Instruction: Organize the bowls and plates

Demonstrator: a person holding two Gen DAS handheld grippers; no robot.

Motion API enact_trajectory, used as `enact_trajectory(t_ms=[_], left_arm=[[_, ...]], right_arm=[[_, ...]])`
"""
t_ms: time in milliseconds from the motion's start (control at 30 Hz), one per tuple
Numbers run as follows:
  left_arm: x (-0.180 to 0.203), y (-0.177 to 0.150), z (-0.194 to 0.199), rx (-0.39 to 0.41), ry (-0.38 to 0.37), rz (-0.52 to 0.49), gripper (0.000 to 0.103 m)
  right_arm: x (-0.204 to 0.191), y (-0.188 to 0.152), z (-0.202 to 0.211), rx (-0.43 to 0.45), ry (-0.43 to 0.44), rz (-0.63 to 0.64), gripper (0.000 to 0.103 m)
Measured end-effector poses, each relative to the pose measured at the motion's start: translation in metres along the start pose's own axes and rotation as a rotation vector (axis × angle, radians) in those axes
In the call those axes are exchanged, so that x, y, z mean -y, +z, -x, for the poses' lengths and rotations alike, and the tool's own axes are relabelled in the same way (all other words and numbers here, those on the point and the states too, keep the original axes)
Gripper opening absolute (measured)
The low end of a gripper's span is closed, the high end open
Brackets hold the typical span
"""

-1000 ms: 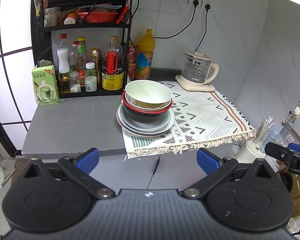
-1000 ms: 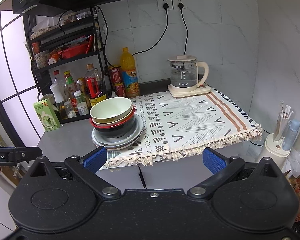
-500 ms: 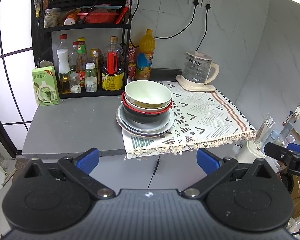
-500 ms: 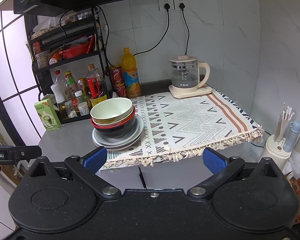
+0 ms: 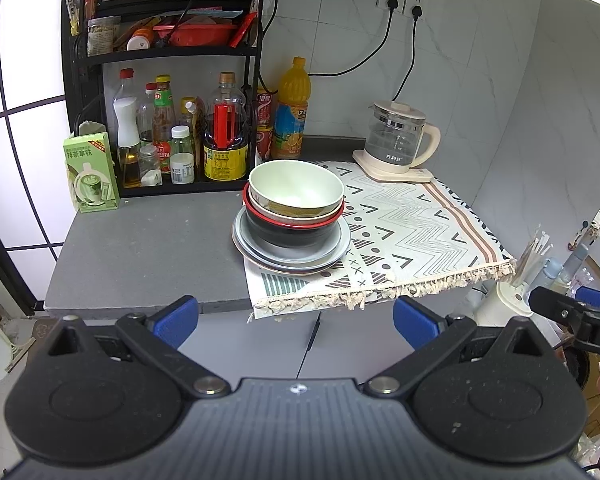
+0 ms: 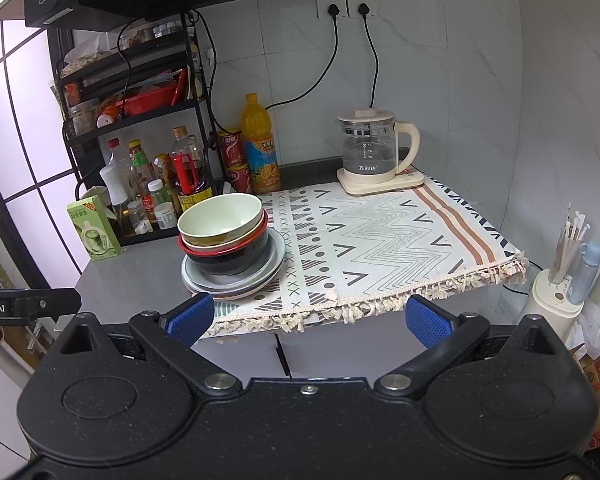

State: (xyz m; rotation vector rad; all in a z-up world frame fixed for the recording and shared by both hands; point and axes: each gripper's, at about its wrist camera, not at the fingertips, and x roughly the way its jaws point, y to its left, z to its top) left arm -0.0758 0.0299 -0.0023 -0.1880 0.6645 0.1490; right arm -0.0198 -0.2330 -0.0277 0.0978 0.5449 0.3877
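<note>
Two tongs in my hands, both spread wide with nothing between the blue pads: my left gripper (image 5: 296, 320) and my right gripper (image 6: 307, 318), each held short of the front edge of the countertop (image 5: 148, 248), well apart from the dishes. One stack of dishes, standing near the middle of the countertop on the left edge of the patterned cloth (image 5: 412, 236), partly overhanging onto bare grey surface. Stack contents, top to bottom: pale green bowl (image 5: 296, 188), a tan-rimmed bowl under it, red-rimmed black bowl (image 5: 292, 232), then grey plates (image 5: 296, 258), how many I cannot tell. One glass kettle (image 5: 398, 140) on its cream base at the cloth's back right corner. One orange drink bottle (image 5: 292, 112) against the back wall. One black rack (image 5: 164, 52) of sauce bottles along the back left edge. One green carton (image 5: 91, 176) near the left edge, just beside the rack.
</note>
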Motion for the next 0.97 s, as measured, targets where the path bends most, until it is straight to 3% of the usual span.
enact_trajectory(t_ms=[967], left_arm=[[-0.003, 0.004, -0.021, -0.03, -0.011, 0.001, 0.102]], right_arm=[[0.001, 0.001, -0.014, -0.029, -0.027, 0.003, 0.103]])
